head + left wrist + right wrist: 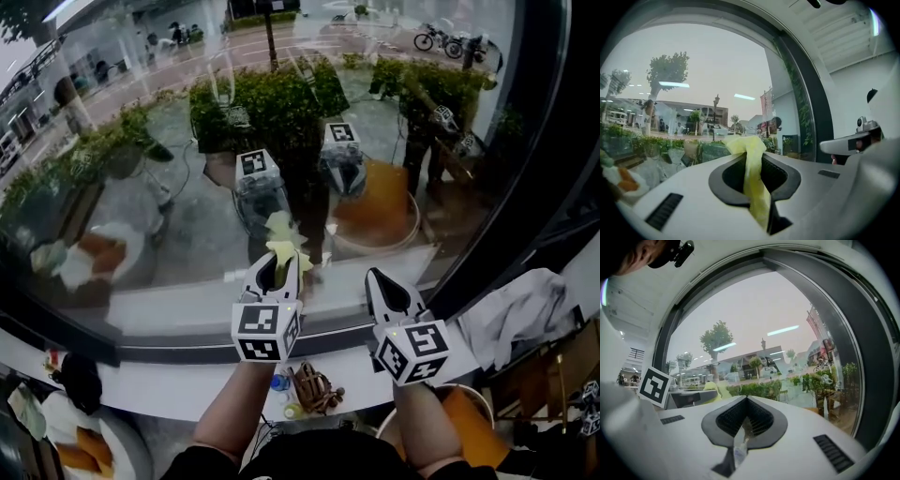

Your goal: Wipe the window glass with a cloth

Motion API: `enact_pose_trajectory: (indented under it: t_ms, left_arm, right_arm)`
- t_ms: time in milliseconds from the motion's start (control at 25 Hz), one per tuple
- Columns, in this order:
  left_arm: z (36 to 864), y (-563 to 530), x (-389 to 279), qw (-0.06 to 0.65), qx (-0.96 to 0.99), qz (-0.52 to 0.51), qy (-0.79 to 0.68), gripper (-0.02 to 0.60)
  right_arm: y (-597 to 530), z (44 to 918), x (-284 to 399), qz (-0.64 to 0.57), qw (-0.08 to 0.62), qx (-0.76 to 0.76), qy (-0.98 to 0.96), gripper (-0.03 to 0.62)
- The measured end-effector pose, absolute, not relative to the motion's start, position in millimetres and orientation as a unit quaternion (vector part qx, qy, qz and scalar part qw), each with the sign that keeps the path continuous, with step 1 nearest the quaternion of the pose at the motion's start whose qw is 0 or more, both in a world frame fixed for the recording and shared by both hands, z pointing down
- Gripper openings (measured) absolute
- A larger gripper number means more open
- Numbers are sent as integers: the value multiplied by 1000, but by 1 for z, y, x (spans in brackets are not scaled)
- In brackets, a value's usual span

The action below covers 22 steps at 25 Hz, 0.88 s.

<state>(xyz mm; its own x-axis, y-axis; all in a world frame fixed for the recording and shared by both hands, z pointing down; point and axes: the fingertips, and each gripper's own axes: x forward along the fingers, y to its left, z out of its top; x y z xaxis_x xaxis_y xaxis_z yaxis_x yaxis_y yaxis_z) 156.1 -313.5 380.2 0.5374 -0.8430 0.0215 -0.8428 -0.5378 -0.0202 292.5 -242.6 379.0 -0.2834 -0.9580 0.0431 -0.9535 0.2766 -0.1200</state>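
1. Nearest in the head view, the left gripper holds a yellow cloth up by the window glass. The right gripper is alongside.
2. Left gripper view: jaws clamped on the yellow cloth.
3. Right gripper view: jaws together, nothing between them.

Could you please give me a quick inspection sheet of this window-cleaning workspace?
Surface: window glass, reflections across it; white sill below.
Job's things: yellow cloth, pinched in the left claw.
Clutter: brown bundle on the sill; pale fabric at the right.
Grippers: left claw shut on the yellow cloth; right claw shut, empty.
Cables: nothing seen.
Surroundings: shrubs and a street outside.
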Motion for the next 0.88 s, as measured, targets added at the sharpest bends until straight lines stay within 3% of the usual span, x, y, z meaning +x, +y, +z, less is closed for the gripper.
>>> enact_pose_trajectory:
  t_ms: [880]
  left_arm:
    - [384, -311, 253, 6, -895, -37, 445, 57]
  right_arm:
    - [-250, 391, 358, -81, 33, -596, 798, 26]
